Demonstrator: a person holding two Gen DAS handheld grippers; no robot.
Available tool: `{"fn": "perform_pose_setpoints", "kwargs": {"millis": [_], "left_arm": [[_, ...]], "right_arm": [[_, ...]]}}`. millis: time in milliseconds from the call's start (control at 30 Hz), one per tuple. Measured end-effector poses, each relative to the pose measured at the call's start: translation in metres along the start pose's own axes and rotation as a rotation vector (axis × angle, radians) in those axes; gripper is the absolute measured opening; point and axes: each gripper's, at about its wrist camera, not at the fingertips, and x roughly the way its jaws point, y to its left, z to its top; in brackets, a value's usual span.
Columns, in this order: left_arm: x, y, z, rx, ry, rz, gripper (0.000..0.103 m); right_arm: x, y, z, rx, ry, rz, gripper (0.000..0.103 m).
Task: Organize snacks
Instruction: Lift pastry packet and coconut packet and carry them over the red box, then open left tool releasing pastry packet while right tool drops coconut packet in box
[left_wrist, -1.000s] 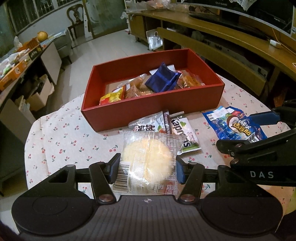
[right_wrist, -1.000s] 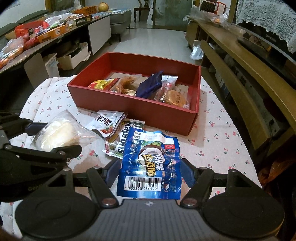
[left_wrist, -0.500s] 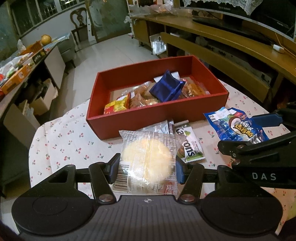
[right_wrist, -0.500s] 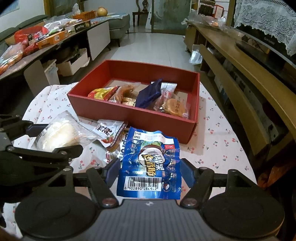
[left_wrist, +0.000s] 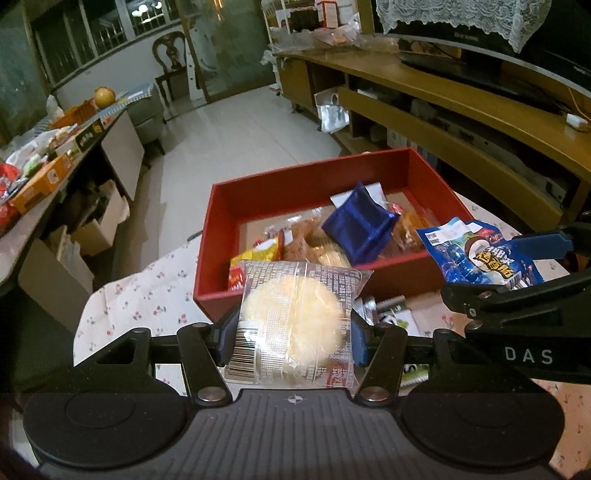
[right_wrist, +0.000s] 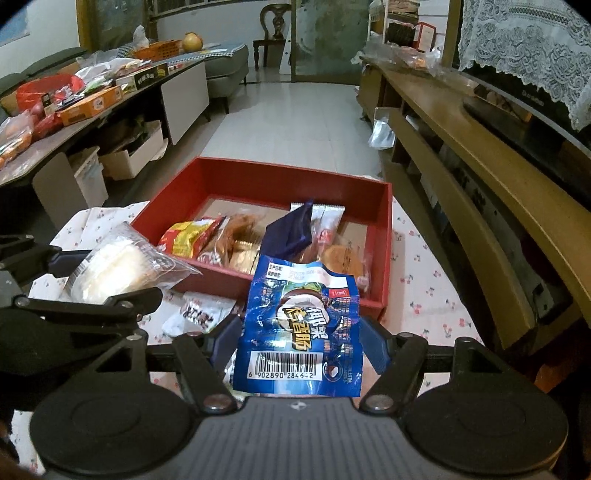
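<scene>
A red box (left_wrist: 295, 186) (right_wrist: 384, 236) stands on the cherry-print tablecloth and holds several snacks, among them a dark blue packet (left_wrist: 356, 227) (right_wrist: 290, 236) and a yellow-red packet (right_wrist: 186, 236). My left gripper (left_wrist: 291, 330) is shut on a clear-wrapped round pale cake (left_wrist: 295, 321) (right_wrist: 110, 269), held just before the box's near wall. My right gripper (right_wrist: 299, 343) is shut on a blue coconut snack bag (right_wrist: 301, 332) (left_wrist: 476, 254), lifted above the box's near right side.
Loose packets (right_wrist: 199, 314) (left_wrist: 391, 314) lie on the tablecloth (left_wrist: 147, 295) in front of the box. A wooden TV bench (right_wrist: 480, 177) runs along the right. A cluttered side table (right_wrist: 74, 103) stands at the left, tiled floor beyond.
Both grippers have risen and moved toward the red box with their snacks. The box's inside now shows from higher up, and the cake and blue bag overlap its near wall.
</scene>
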Motion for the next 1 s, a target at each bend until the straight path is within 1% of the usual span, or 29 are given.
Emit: {"fn": "perform_pose_setpoints", "kwargs": {"millis": [300, 467, 600, 800, 1000], "left_arm": [[0.019, 0.006, 0.019, 0.002, -0.009, 0.020, 0.063], [0.034, 0.012, 0.034, -0.015, -0.012, 0.021, 0.063], [0.050, 0.015, 0.046, -0.022, -0.015, 0.024, 0.063], [0.078, 0.021, 0.060, -0.037, -0.014, 0.039, 0.063], [0.104, 0.027, 0.064, -0.047, 0.012, 0.038, 0.064]], "right_arm": [[0.020, 0.000, 0.024, -0.010, -0.003, -0.015, 0.079], [0.037, -0.006, 0.041, 0.006, -0.001, -0.006, 0.079], [0.054, -0.012, 0.056, 0.022, 0.005, -0.006, 0.079], [0.087, -0.020, 0.075, 0.060, 0.026, 0.014, 0.079], [0.117, -0.021, 0.084, 0.055, 0.051, 0.014, 0.079]]}}
